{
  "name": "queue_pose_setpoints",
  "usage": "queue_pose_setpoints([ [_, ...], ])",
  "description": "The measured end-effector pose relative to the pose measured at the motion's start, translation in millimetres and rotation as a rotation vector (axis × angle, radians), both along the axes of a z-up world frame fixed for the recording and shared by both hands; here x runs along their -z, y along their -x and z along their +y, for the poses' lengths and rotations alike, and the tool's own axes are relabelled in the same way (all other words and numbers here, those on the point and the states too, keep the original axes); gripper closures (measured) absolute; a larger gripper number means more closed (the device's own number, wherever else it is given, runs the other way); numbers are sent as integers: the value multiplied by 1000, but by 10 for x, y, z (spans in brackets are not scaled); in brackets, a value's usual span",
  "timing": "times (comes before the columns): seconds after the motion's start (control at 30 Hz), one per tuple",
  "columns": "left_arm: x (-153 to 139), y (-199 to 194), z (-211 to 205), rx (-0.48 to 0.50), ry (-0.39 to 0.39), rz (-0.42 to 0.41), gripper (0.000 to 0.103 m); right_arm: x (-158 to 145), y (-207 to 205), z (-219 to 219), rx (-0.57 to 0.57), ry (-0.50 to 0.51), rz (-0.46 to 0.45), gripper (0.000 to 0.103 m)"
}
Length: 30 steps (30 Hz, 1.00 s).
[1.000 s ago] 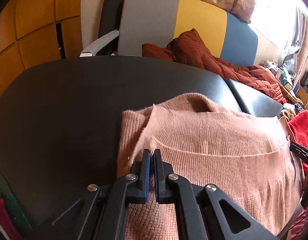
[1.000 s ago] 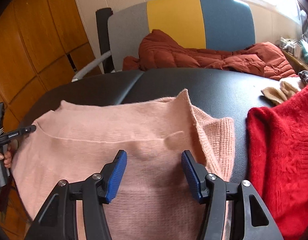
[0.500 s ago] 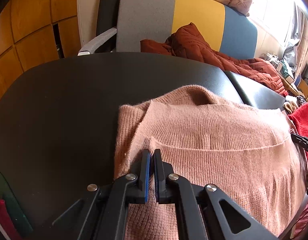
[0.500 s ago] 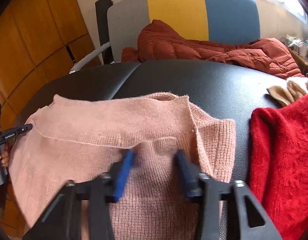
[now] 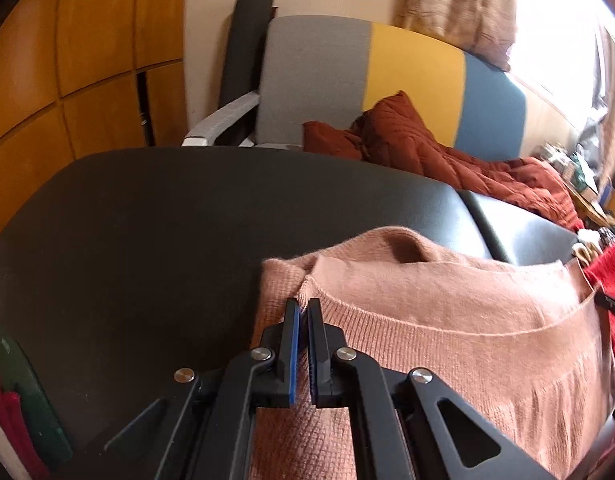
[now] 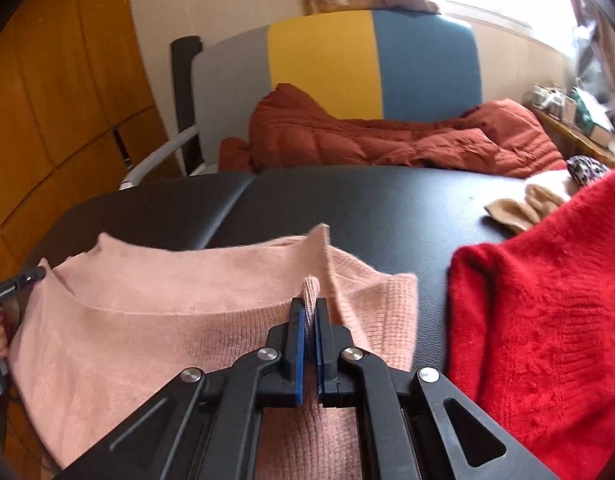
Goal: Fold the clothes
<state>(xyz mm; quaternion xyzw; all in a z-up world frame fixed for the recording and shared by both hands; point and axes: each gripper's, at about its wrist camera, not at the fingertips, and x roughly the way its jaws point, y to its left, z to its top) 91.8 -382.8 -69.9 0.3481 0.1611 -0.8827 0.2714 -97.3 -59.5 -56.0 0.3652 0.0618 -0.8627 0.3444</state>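
Observation:
A pink knit sweater lies on the black padded table, its near part folded over the rest. My left gripper is shut on the sweater's left fold edge. In the right wrist view my right gripper is shut on a pinch of the same pink sweater near its right side, a bump of knit sticking up between the jaws. The other gripper's tip shows at the sweater's far left edge.
A red fuzzy sweater lies right of the pink one, with beige cloth behind it. A rust quilted jacket lies on a grey, yellow and blue chair behind the table. Wooden panels stand at left.
My right gripper has gone from wide open to shut on the pink sweater. Both grippers have lifted slightly, and the sweater's fold edge has drawn up. The left stays shut.

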Motion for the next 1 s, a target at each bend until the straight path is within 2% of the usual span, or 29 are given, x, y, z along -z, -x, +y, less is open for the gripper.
queue_pose_setpoints([
  [0.2,238,84,-98,-55,-16,-49,101,243,91,25,83,-22,-47,99],
  [0.33,382,149,-83,-58,21,-93,100,294,101,28,98,-40,-40,99],
  [0.5,400,175,-95,-59,34,-108,99,343,82,22,108,-62,-28,100],
  [0.53,386,166,-99,-63,26,-105,98,345,82,19,109,-65,-27,99],
  [0.63,303,119,-128,-83,-5,-81,84,326,92,-1,101,-71,-32,95],
  [0.67,249,89,-146,-95,-18,-65,84,309,94,-7,95,-71,-35,95],
  [0.7,180,54,-137,-104,-11,-52,83,290,94,-8,90,-68,-39,87],
  [0.73,110,19,-127,-113,-4,-38,81,264,88,-6,85,-63,-41,75],
  [0.77,20,-30,-95,-111,13,-22,81,222,65,0,82,-54,-35,71],
  [0.87,-190,-151,94,-72,70,15,80,65,-45,11,67,-35,10,69],
  [1.0,-272,-265,516,65,91,57,79,-142,-351,-11,-9,-6,65,69],
])
